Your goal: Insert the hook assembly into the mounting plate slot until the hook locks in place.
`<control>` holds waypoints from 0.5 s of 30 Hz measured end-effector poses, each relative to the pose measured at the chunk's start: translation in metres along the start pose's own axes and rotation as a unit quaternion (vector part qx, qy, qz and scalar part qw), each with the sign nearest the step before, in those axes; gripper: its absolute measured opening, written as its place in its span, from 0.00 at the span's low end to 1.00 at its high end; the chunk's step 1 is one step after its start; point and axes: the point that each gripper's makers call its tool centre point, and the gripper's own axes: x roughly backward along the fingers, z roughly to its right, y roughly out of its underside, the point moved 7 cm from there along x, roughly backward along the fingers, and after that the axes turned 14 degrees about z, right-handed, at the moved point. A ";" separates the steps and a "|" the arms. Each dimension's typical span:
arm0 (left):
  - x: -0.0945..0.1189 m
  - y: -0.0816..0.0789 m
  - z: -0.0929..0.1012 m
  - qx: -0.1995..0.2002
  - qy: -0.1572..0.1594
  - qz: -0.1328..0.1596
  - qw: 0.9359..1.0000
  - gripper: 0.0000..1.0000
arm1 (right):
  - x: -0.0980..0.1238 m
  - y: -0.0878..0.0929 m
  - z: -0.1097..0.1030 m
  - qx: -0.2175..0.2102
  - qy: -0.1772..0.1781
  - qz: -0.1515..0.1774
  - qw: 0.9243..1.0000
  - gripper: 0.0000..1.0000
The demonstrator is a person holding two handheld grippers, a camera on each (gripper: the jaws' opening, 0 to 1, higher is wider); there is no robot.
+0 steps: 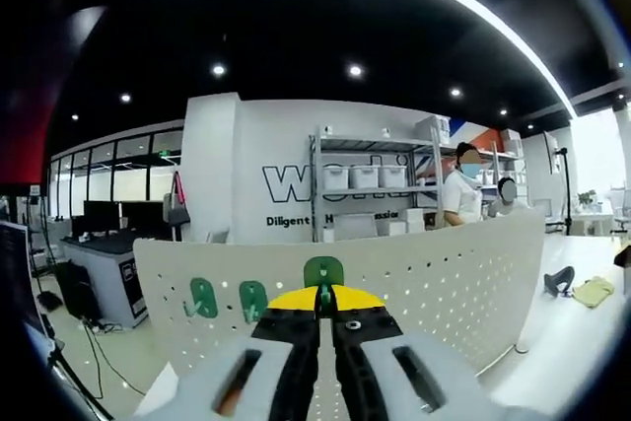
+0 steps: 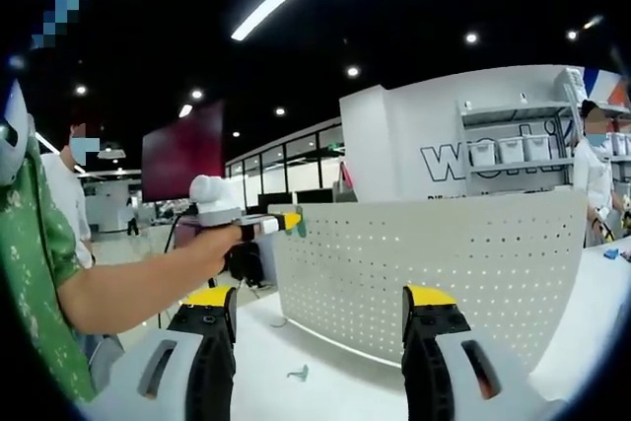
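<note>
A white perforated mounting plate (image 1: 434, 273) stands upright on the white table. Two green hooks (image 1: 202, 296) (image 1: 253, 299) sit side by side on its upper left part. My left gripper (image 1: 323, 297) is shut on a third green hook (image 1: 323, 270) at the plate's top edge. The right gripper view has the plate (image 2: 444, 263) from its other side, with a person's hand holding my left gripper (image 2: 279, 225) and the green hook (image 2: 298, 223) at the plate's upper left corner. My right gripper (image 2: 320, 308) is open and holds nothing, a short way back from the plate.
A small green piece (image 2: 299, 374) lies on the table (image 2: 325, 391) in front of the plate. A yellowish cloth (image 1: 593, 290) and a dark object (image 1: 559, 280) lie at the right. Behind stand a shelf with white bins (image 1: 365, 179), desks with monitors (image 1: 113, 219) and people.
</note>
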 end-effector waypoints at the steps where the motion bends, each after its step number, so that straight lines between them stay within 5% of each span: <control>1: -0.001 0.001 0.000 -0.002 -0.003 0.001 1.000 0.03 | 0.000 0.000 0.000 -0.001 0.000 0.000 1.000 0.70; 15: -0.022 0.018 0.001 -0.026 -0.006 -0.002 1.000 0.03 | -0.002 -0.015 0.006 0.017 0.002 0.010 1.000 0.70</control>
